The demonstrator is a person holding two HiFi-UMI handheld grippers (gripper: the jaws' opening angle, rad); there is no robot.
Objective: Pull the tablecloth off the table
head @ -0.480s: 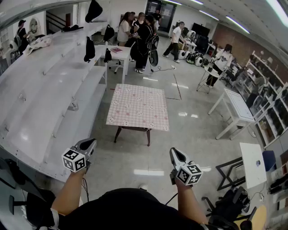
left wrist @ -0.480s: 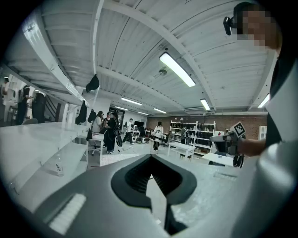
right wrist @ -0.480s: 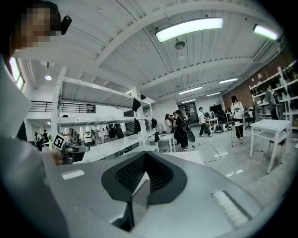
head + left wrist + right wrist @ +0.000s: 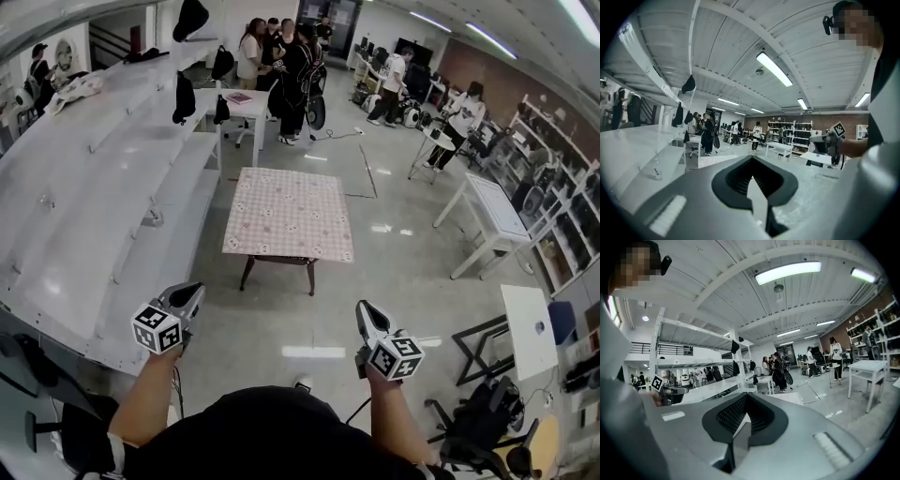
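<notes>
Closest to you, your two arms reach out low in the head view. Your left gripper (image 4: 190, 293) is just beside the edge of the big white shelf rack (image 4: 84, 216). Its jaws are pressed together, and nothing is between them. Your right gripper (image 4: 367, 313) is over the shiny grey floor (image 4: 412, 281). Its jaws are pressed together too, and they hold nothing. Both grippers point ahead and a little down, and they are well apart from each other.

Farther on, ahead of both grippers, a small table (image 4: 310, 278) with dark legs stands on the floor. The tablecloth (image 4: 288, 214) lies flat on it and covers the whole top. It has pink and white checks with little spots. Neither gripper touches it; both are well apart from it.

Off to the right of that stands a long white table (image 4: 494, 217). At the far end of the room a group of people (image 4: 281, 58) stands close together. Dark things (image 4: 185, 97) hang on the rack near them.
</notes>
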